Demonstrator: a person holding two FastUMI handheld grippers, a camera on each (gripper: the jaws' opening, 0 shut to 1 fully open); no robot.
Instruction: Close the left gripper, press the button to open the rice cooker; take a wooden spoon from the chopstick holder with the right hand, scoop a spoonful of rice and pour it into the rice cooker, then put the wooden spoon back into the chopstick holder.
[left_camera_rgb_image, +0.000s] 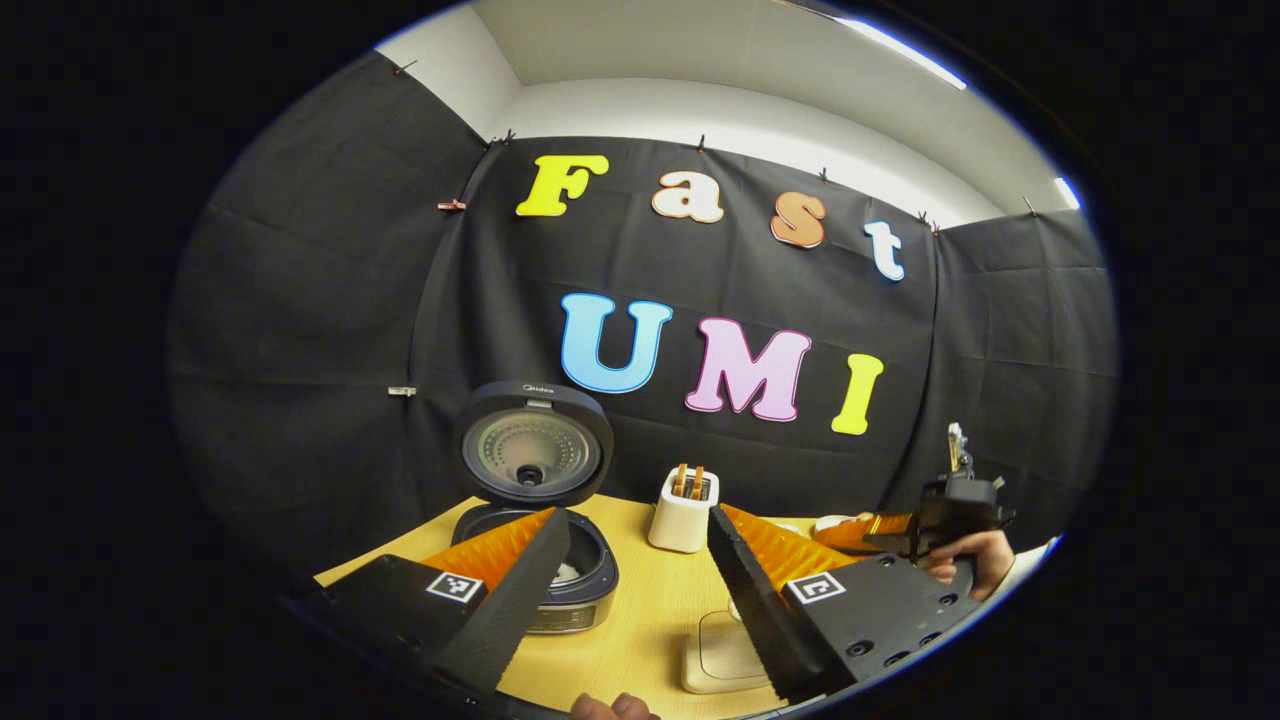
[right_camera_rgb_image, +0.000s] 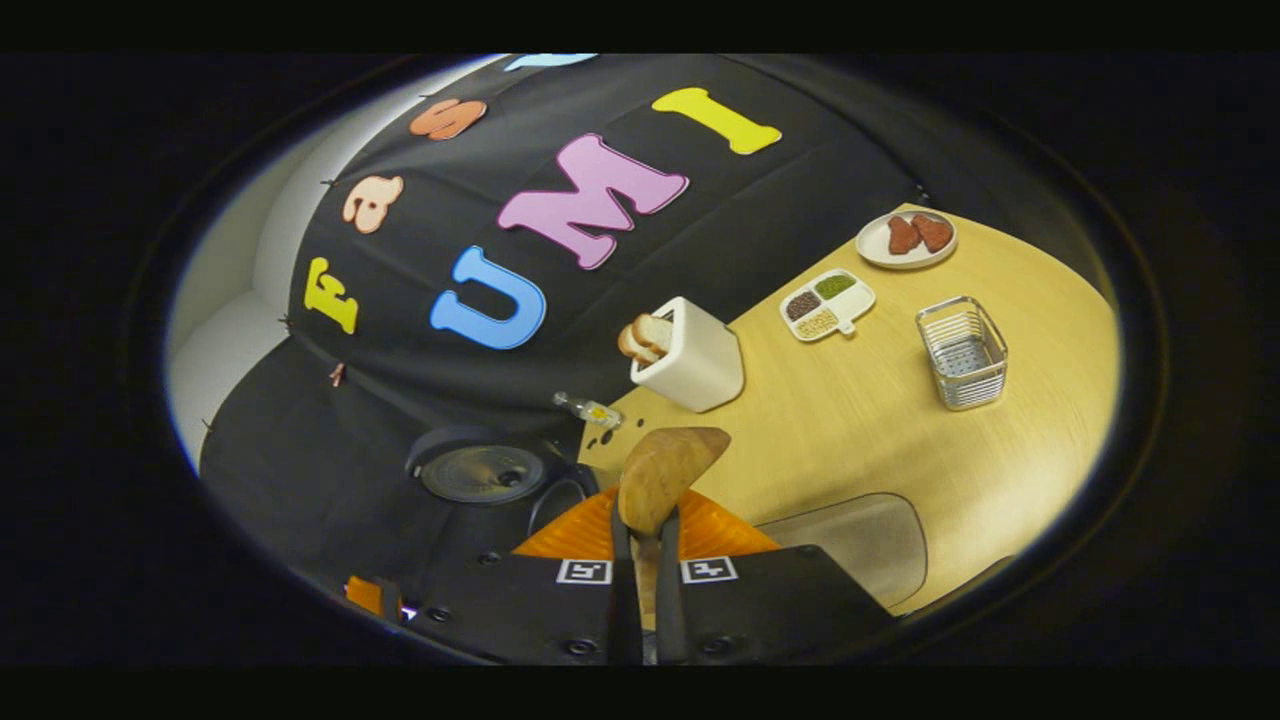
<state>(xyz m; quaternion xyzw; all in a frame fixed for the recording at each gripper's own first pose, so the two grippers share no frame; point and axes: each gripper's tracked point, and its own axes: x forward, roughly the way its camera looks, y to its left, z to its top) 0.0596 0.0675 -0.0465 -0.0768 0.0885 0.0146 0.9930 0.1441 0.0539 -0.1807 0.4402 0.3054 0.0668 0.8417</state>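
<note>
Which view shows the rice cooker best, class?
The left gripper view: the rice cooker faces the camera, lid raised, its pot partly behind a finger. The right gripper view catches just its dark lid at the table's edge.

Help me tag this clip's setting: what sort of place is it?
Probably a mock kitchen set in a recording booth: black cloth wall behind a wooden table holding an open rice cooker, a toaster and a wire basket.
</note>
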